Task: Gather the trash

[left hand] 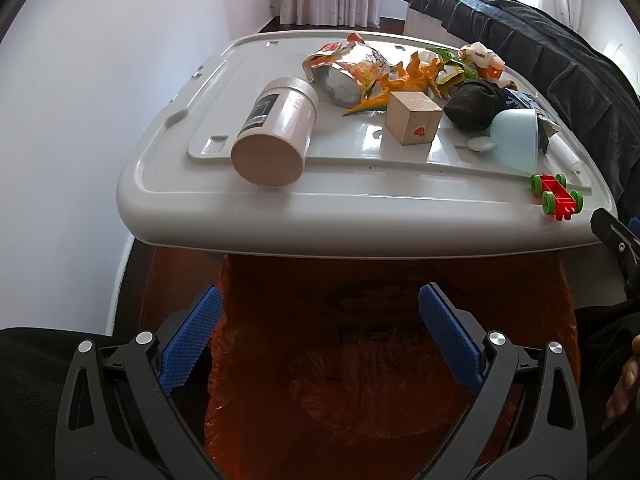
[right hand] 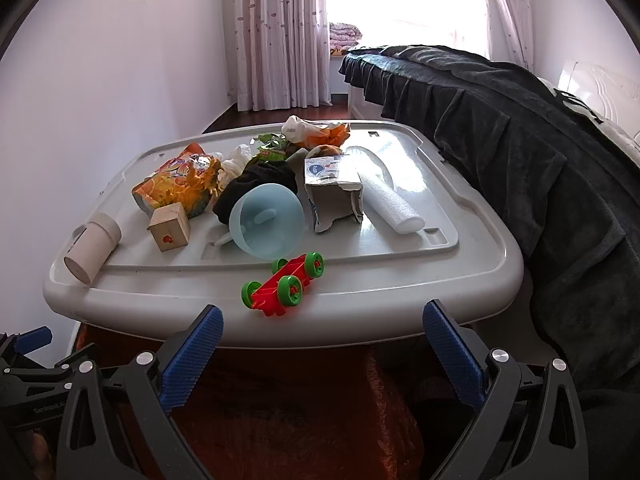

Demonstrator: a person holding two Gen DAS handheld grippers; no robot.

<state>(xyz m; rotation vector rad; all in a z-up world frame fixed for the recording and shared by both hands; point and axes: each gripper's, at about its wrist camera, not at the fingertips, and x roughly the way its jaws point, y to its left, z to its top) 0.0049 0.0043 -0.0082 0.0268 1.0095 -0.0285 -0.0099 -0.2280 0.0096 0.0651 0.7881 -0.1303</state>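
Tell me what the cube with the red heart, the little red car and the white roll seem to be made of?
The cube looks like unfinished wood: pale, matte, faint grain. The toy car looks like hard moulded plastic, glossy red with green wheels. The white roll seems to be soft foam, judging by its matte, finely pebbled surface, though that is less certain.

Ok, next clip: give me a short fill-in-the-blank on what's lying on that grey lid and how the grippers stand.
1. The toy car has a red body and ____ wheels.
2. The wooden block bears a small red ____.
3. The jar is lying on its ____.
4. The left gripper and the right gripper both hold ____ over the orange bag.

Missing words: green; heart; side; nothing
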